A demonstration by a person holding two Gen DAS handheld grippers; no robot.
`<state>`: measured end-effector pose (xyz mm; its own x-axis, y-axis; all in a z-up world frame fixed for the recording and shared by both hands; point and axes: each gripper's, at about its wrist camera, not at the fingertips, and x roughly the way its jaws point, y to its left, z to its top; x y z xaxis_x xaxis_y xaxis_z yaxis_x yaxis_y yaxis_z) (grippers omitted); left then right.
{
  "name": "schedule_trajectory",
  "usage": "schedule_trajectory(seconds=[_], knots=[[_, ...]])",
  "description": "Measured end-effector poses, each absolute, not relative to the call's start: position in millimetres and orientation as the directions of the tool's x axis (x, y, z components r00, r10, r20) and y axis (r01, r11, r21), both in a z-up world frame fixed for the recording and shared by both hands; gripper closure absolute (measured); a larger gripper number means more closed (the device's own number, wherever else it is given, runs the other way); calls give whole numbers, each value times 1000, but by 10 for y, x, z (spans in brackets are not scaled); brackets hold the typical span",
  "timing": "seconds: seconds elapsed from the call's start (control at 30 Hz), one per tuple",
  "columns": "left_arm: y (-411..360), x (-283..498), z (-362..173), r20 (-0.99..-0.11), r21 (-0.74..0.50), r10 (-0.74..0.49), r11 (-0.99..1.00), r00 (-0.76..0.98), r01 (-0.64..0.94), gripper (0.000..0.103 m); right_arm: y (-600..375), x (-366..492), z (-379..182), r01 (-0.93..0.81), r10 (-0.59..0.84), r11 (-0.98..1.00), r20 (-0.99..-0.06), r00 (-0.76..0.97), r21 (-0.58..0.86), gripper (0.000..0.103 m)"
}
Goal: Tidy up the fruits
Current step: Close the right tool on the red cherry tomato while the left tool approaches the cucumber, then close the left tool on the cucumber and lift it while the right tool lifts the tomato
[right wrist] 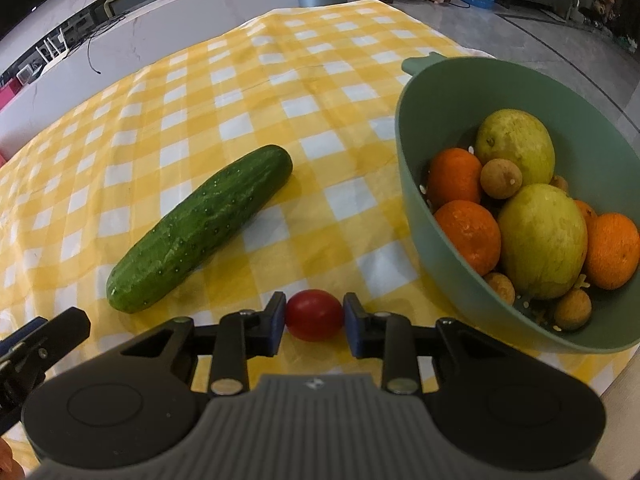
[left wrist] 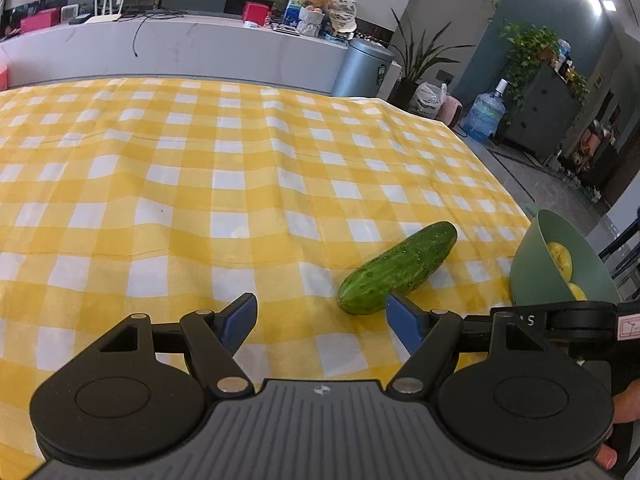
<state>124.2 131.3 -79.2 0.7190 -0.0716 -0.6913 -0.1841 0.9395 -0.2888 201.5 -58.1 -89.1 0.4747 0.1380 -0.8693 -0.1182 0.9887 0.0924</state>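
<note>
Right gripper (right wrist: 314, 316) is clamped on a small red tomato (right wrist: 314, 314): both blue pads (right wrist: 277, 317) sit against its sides, and the tomato appears to rest on the yellow checked tablecloth (right wrist: 248, 92) or just above it (contact with the cloth not resolvable from this angle).

Left gripper (left wrist: 320, 322) is spread wide with nothing between its fingers. The cucumber (left wrist: 398, 268) lies on the cloth just ahead of its right-hand pad (left wrist: 404, 320), near end close to that pad but apparently not touching.

Green colander bowl (right wrist: 416, 184) stands to the right of the tomato, near the table edge. Inside are oranges (right wrist: 468, 236), two pale green fruits (right wrist: 542, 240) and several small brown round ones, possibly longans (right wrist: 501, 178). It is already well filled.

Step in hand, as I judge it: carry the tomato into the bowl.

Notes for doing it well:
- The tomato is smooth and soft, so hold the squeeze steady; more pressure risks splitting the skin, less risks a slip.
- Lift straight up first to clear the bowl's near rim, which stands higher than the tomato.
- Aim for the gap at the near side, by the small brown fruits, rather than on top of the pile, where a round tomato would likely roll.
- Release low, close to the fruit.

Cucumber is left for the free gripper; grasp across its middle.
</note>
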Motion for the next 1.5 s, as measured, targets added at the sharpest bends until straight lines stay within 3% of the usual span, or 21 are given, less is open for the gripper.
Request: schedule_trajectory(seconds=[0.17, 0.4, 0.7, 0.87, 1.07, 1.33, 1.5], knots=[[1223, 1252, -743, -676, -248, -80, 961, 733, -124, 17, -589, 2012, -888, -123, 141, 988, -868, 477, 93, 76], [894, 1398, -668, -646, -16, -98, 993, 757, 115, 17, -712, 2053, -880, -117, 205, 978, -863, 462, 170, 76], [672, 1712, -864, -670, 115, -110, 962, 734, 249, 16, -777, 2024, -842, -144, 275, 961, -851, 447, 235, 76], [668, 1889, -975, -699, 117, -129, 949, 703, 291, 16, -809, 2030, -843, -147, 275, 961, -854, 441, 234, 76], [815, 2073, -1076, -724, 9, -187, 960, 664, 281, 14, -899, 2016, -775, -146, 287, 958, -844, 453, 247, 76], [839, 2055, -1084, -713, -23, -246, 944, 657, 329, 36, -879, 2018, -781, -154, 279, 960, -848, 451, 234, 76], [760, 2063, -1100, -701, 6, -234, 943, 674, 334, 37, -862, 2010, -788, -152, 270, 963, -850, 453, 224, 76]])
